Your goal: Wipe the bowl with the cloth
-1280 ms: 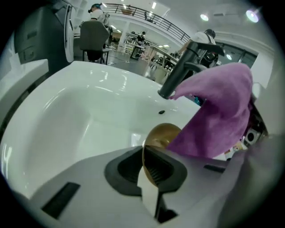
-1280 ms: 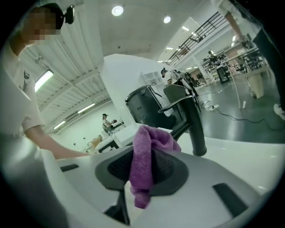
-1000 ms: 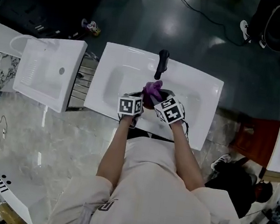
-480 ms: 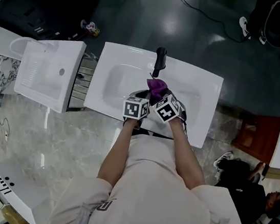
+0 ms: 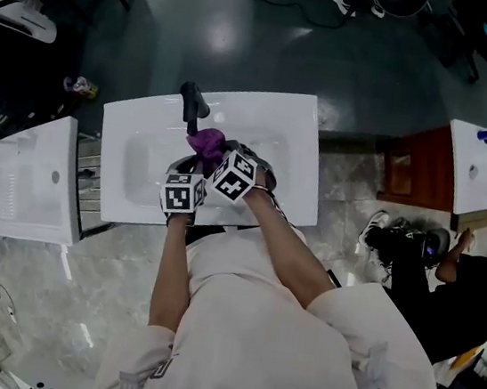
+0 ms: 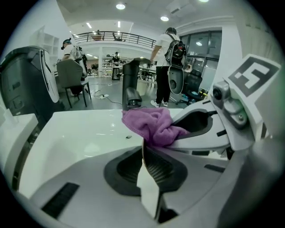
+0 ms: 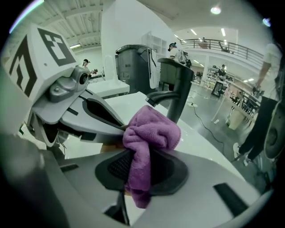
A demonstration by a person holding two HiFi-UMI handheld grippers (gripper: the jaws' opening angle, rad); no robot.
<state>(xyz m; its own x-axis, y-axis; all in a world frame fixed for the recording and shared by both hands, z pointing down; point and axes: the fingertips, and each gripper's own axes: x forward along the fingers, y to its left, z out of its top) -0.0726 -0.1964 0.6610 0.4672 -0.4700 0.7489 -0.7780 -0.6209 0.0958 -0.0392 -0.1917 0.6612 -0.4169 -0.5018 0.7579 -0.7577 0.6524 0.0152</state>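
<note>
- Presently the person is leaning over a white sink [image 5: 299, 134] in the middle of the head view, working both grippers just in front of the black faucet [image 5: 190, 101].
- Up close, the right gripper [image 7: 140, 171] is pinching the purple cloth [image 7: 150, 136]. Its jaws are closing narrowly on the fabric's middle, so a bunched wad is puffing out above the pads and a short tail is dangling below.
- That wad is sitting just in front of the faucet, over the basin, near the centre of the head view.
- Meanwhile the left gripper [image 6: 143, 153] is pressing its jaws together on a thin pale edge standing upright between them. This looks to be the wall of the bowl [image 6: 148, 191] seen edge-on, at the lower middle of that view.
- Little more of the bowl is showing anywhere, since the marker cubes are covering it from above.
- Each gripper is pointing at the other, almost touching, with the cloth bunching between their tips.
- Off to the left of the head view a second white basin [image 5: 30, 177] is standing beside the sink.
- Someone in dark clothes [image 5: 450, 294] is crouching on the floor at the right edge.
</note>
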